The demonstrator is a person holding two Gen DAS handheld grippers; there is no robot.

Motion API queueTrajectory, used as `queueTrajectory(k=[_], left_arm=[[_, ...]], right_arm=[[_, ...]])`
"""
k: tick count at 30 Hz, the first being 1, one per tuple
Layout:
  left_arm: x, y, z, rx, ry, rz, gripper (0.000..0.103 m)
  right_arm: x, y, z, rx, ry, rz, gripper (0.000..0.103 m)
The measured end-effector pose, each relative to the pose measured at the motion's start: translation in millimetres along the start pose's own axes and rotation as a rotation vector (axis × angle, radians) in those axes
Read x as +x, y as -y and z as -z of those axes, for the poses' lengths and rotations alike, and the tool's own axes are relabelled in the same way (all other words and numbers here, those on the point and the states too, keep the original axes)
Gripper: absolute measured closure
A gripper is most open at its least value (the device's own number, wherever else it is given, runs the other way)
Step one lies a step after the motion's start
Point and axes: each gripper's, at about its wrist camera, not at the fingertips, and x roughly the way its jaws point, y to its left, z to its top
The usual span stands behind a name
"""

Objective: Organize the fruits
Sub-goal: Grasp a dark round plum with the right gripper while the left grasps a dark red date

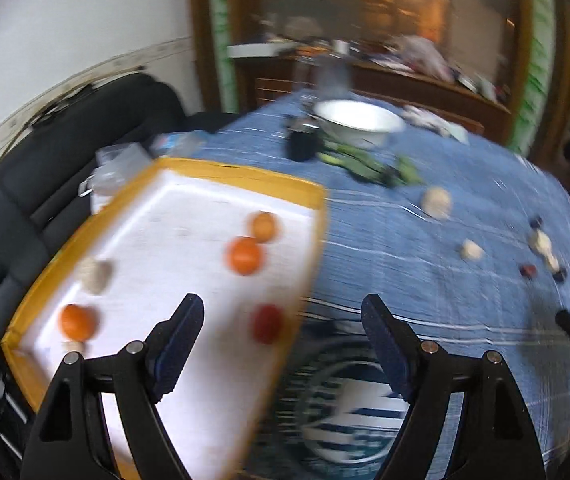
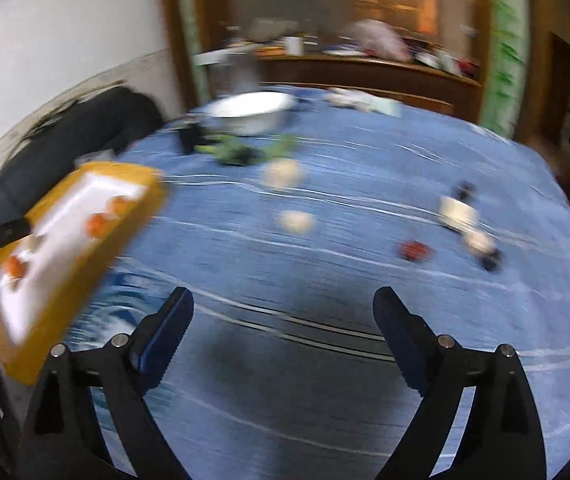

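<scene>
- Fruits first: round orange citrus (image 1: 243, 256), a second orange one (image 1: 78, 322) and a small red fruit (image 1: 267, 323) already sit in our white foam tray with the yellow taped rim (image 1: 245, 178), at the table's left edge.
- Two pale round fruits (image 1: 437, 201) (image 1: 471, 249) lie loose on the blue woven tablecloth (image 1: 405, 272), well apart from the tray.
- Our left gripper (image 1: 283, 354) hangs over the tray's right rim, jaws wide, nothing in them.
- Our right gripper (image 2: 283, 344) is over bare cloth, jaws spread and empty too.
- Everything's smeared with blur, so we reckon a rushed grab could nudge a pale fruit and send it rolling off.
- Small red and dark bits (image 2: 415, 250) beside a white bottle (image 2: 457, 210) are too fuzzy to name; we might grab a non-fruit.
- Clipping that rim could tip the light tray.
</scene>
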Motion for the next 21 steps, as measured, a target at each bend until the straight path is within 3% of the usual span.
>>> queueTrajectory(k=[3,8,13,18,19,21], left_arm=[[13,37,1,0.070,-0.027,0.031,0.022],[25,82,1,0.140,-0.050,0.086,0.022],[38,128,-4,0.195,-0.055,0.156,0.022],[48,171,-4,0.224,-0.058,0.222,0.022],[50,179,-4,0.229,-0.060,0.232,0.022],[54,196,-4,0.242,-0.063,0.255,0.023]], right_arm=[[3,53,7,0.073,-0.018,0.103,0.013],[22,117,10,0.118,-0.076,0.227,0.030],[44,154,-3,0.167,-0.100,0.260,0.037],[68,164,-20,0.157,-0.111,0.246,0.050],[72,164,-23,0.151,-0.118,0.242,0.055],[73,164,-26,0.141,-0.112,0.245,0.080]])
